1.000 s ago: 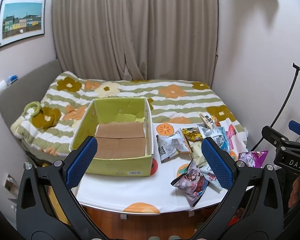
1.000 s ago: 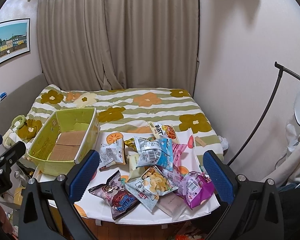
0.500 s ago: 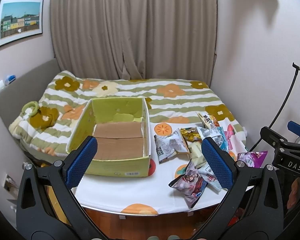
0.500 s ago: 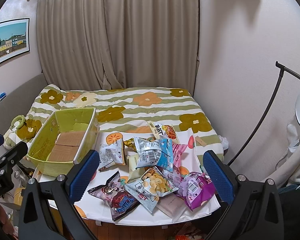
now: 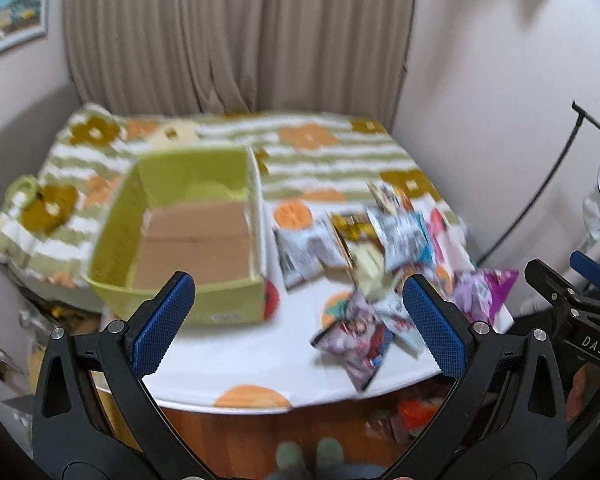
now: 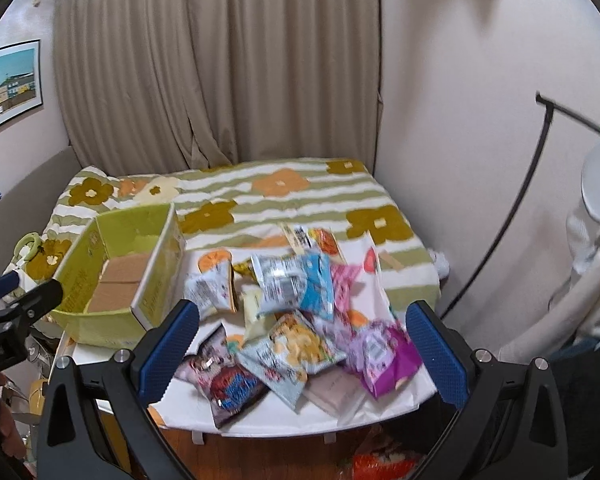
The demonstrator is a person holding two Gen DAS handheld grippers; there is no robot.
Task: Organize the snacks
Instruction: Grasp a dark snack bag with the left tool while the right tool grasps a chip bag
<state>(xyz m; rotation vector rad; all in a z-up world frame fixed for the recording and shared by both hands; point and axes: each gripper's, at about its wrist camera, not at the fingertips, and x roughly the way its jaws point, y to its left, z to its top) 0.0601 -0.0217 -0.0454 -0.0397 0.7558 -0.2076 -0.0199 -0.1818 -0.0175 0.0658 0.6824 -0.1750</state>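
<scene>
The table (image 6: 260, 420) carries one green box (image 5: 188, 240), which has no packets in it, and to its right a heap of snack packets (image 6: 292, 312); I count about ten, but blur and overlap make this uncertain. The sorting seems not yet begun. The left tongs (image 5: 296, 312) and the right tongs (image 6: 300, 340) both hang wide apart and hold nothing. The next move probably asks the right tongs to come down on one loose packet at the heap's edge.
</scene>
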